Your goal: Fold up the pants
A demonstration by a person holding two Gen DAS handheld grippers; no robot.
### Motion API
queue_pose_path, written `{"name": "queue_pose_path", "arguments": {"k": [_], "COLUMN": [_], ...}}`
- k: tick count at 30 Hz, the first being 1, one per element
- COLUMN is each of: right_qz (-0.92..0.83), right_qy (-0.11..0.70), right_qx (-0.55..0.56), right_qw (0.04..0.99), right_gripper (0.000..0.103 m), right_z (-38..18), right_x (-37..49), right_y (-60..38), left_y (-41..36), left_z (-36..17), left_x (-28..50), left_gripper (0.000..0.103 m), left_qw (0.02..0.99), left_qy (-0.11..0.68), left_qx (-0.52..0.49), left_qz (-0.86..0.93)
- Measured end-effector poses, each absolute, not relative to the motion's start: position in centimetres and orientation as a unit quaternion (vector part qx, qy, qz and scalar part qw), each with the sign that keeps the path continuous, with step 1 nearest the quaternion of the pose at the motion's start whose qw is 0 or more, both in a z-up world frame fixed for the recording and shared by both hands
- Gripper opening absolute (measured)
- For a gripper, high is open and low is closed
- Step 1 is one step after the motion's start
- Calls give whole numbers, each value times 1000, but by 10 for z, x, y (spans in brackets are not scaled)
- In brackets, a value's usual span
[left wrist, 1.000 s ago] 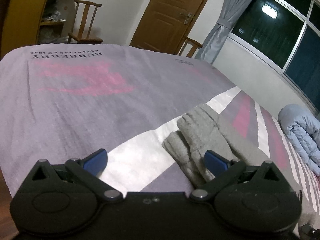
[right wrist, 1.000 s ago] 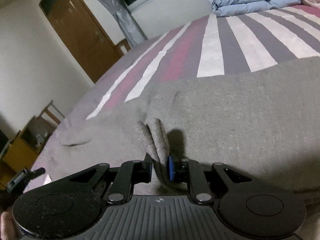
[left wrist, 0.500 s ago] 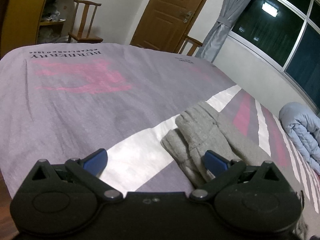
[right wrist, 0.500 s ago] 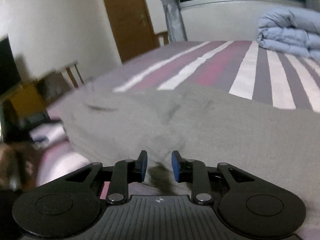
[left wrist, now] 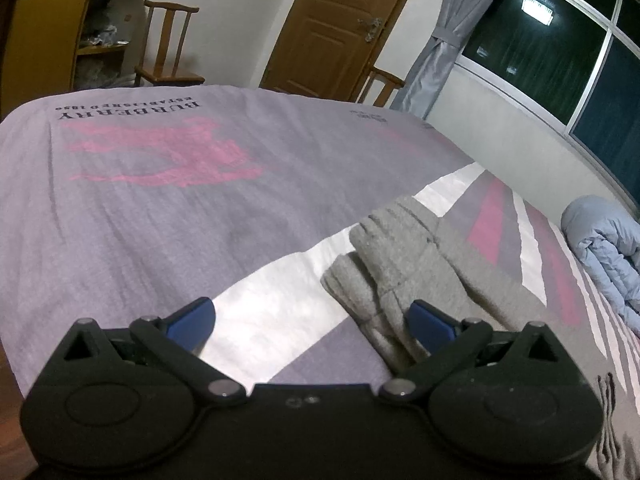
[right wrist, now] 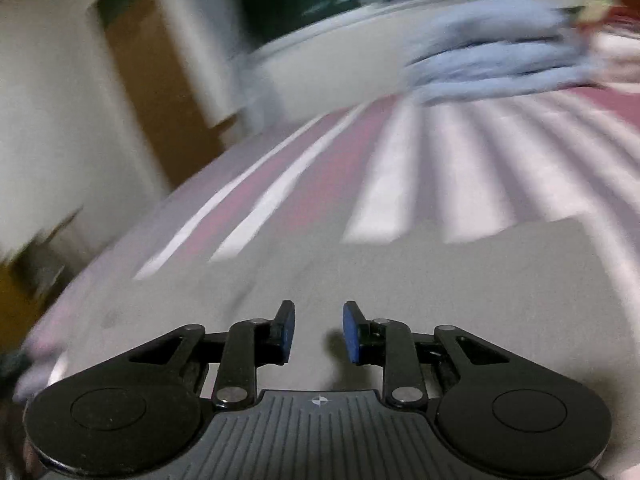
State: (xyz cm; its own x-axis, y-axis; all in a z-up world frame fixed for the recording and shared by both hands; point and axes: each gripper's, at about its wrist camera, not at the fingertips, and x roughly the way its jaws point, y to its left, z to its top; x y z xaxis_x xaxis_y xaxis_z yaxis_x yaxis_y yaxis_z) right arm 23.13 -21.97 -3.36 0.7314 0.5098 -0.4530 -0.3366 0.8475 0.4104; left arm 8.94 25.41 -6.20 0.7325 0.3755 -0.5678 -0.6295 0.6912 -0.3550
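Pants: one pair of grey pants (left wrist: 404, 248), lying on my bed, folded lengthwise with both cuffs stacked toward my left gripper; in the right view the same grey cloth (right wrist: 460, 280) spreads flat under and ahead of the tool.
My grippers: two, one in each hand.
Left gripper (left wrist: 310, 320): jaws spread wide, nothing between them; the right blue pad (left wrist: 430, 322) sits just beside the cuff end of the pants, whether it touches I cannot tell.
Right gripper (right wrist: 319, 332): jaws parted by a narrow gap, pads clear of the cloth, holding nothing; it hangs over the pants.
Bedspread (left wrist: 160, 200): one, lilac-grey with a pink print and dark lettering at the far end, white, grey and pink stripes on the side nearer the window.
Duvet (left wrist: 604, 252): one pale blue, bundled at the bed's edge beyond the pants.
Chairs: two wooden, one chair (left wrist: 168, 48) by the cabinet, a second chair (left wrist: 382, 86) beside the door.
Door (left wrist: 344, 28): one, brown wood, closed.
Cabinet (left wrist: 52, 40): one, yellow wood, open shelves with clutter.
Window (left wrist: 560, 40): dark glass, a grey curtain (left wrist: 448, 36) tied back beside it.
Right view: heavily blurred, so the room's details there are unclear.
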Motion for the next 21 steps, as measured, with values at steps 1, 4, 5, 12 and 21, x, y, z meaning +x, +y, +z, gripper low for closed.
{"name": "queue_pose_path", "arguments": {"k": [1, 4, 5, 12, 21], "right_qz": [197, 98, 75, 124, 146], "right_qy": [282, 309, 344, 325, 291], "right_qx": [165, 155, 152, 182, 159], "right_qw": [925, 933, 923, 920, 932], "right_gripper": [26, 26, 26, 26, 74], "right_z": [-31, -29, -37, -28, -46], "right_x": [241, 276, 295, 287, 220], "right_y": [-234, -274, -285, -305, -315], "left_y": [254, 254, 254, 251, 248], "left_z": [-62, -63, -63, -63, -47], "left_x": [90, 91, 91, 92, 81], "left_gripper": [97, 97, 97, 97, 96], "left_qw": [890, 891, 891, 890, 907], "left_qy": [233, 235, 235, 237, 220], "left_qx": [-272, -269, -269, -268, -302], "left_qz": [282, 280, 281, 282, 192]}}
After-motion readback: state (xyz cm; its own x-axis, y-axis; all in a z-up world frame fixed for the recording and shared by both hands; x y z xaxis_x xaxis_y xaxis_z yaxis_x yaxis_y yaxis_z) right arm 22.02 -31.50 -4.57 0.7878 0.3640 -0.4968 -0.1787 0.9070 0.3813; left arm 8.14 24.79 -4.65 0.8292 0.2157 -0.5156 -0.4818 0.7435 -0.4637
